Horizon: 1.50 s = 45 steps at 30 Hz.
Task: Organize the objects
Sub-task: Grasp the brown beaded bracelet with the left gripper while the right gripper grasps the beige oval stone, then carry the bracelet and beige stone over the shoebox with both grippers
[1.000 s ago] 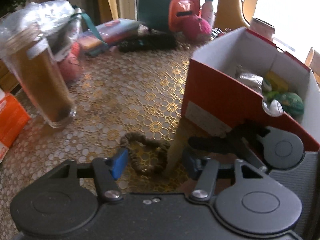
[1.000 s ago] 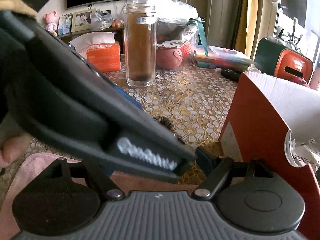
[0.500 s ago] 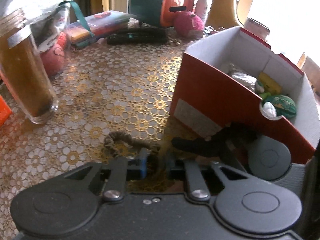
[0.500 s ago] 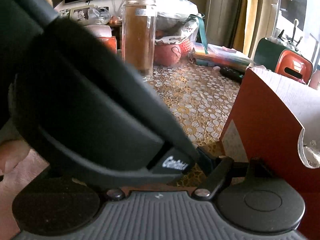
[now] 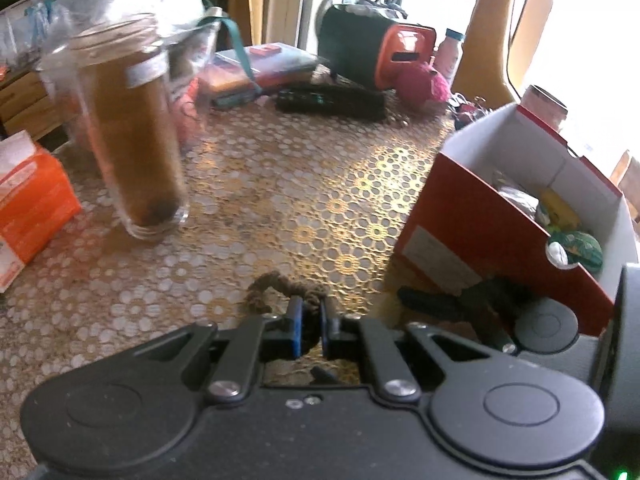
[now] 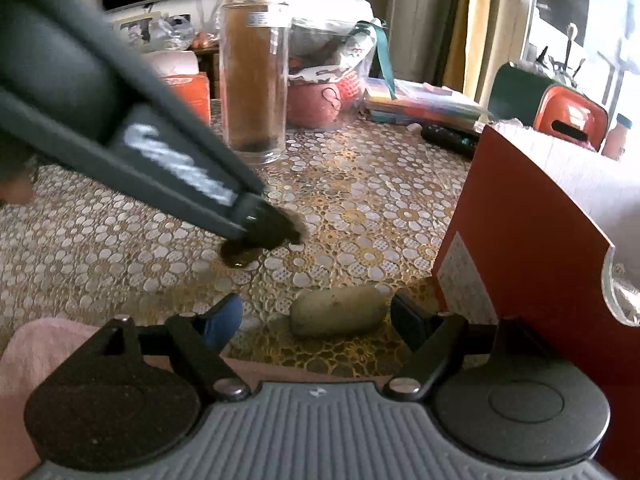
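The left hand-held gripper (image 5: 311,330) is now clamping the brown hair tie (image 5: 276,292), having closed since a second ago, so carrying it into the red box (image 5: 492,232) looks next. The tie is lying rumpled on the tabletop (image 5: 312,184) just left of that box. The right hand-held gripper (image 6: 316,318) is gaping around a beige lump (image 6: 338,316).

White script logo on left gripper (image 6: 276,232) body, blurred, unreadable; pale label on red box (image 6: 532,264) near side, illegible.
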Each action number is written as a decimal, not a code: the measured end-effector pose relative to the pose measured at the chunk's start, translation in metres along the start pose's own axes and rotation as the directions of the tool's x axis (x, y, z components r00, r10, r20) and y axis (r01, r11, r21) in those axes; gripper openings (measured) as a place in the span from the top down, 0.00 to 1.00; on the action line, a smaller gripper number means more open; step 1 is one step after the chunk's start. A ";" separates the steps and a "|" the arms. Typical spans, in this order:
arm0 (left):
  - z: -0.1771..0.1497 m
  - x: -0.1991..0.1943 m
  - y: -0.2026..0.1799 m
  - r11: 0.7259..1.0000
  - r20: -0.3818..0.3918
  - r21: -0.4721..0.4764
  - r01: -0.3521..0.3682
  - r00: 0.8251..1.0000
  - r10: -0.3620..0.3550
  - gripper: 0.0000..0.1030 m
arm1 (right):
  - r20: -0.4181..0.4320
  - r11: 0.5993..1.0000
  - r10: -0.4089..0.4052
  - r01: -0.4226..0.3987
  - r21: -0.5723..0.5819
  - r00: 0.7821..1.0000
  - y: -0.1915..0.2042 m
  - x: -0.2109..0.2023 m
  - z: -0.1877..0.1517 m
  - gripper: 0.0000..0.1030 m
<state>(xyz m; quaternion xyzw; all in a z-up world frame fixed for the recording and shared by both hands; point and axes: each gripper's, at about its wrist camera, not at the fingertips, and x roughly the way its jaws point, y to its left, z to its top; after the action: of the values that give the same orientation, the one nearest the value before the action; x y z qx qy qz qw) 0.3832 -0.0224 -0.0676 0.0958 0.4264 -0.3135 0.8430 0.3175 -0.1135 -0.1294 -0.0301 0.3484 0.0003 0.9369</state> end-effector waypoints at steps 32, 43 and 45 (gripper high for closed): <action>-0.028 -0.083 -0.036 0.997 0.051 -0.072 0.021 0.999 -0.017 0.93 | 0.010 0.974 0.222 -0.222 0.035 0.975 -0.030 -0.117 0.004 0.51; -0.033 -0.127 -0.107 1.000 0.044 0.001 -0.008 0.999 0.008 0.93 | 0.036 0.969 0.244 -0.245 0.038 0.969 -0.077 -0.193 0.005 0.51; -0.032 -0.132 -0.121 1.000 0.051 0.011 -0.012 0.999 0.012 0.93 | 0.045 0.971 0.235 -0.237 0.036 0.971 -0.087 -0.204 0.004 0.51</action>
<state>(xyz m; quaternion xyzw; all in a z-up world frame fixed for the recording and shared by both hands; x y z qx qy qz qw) 0.2300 -0.0443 0.0283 0.0950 0.4025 -0.3131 0.8550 0.1680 -0.1960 0.0116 0.0310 0.3303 0.1050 0.9375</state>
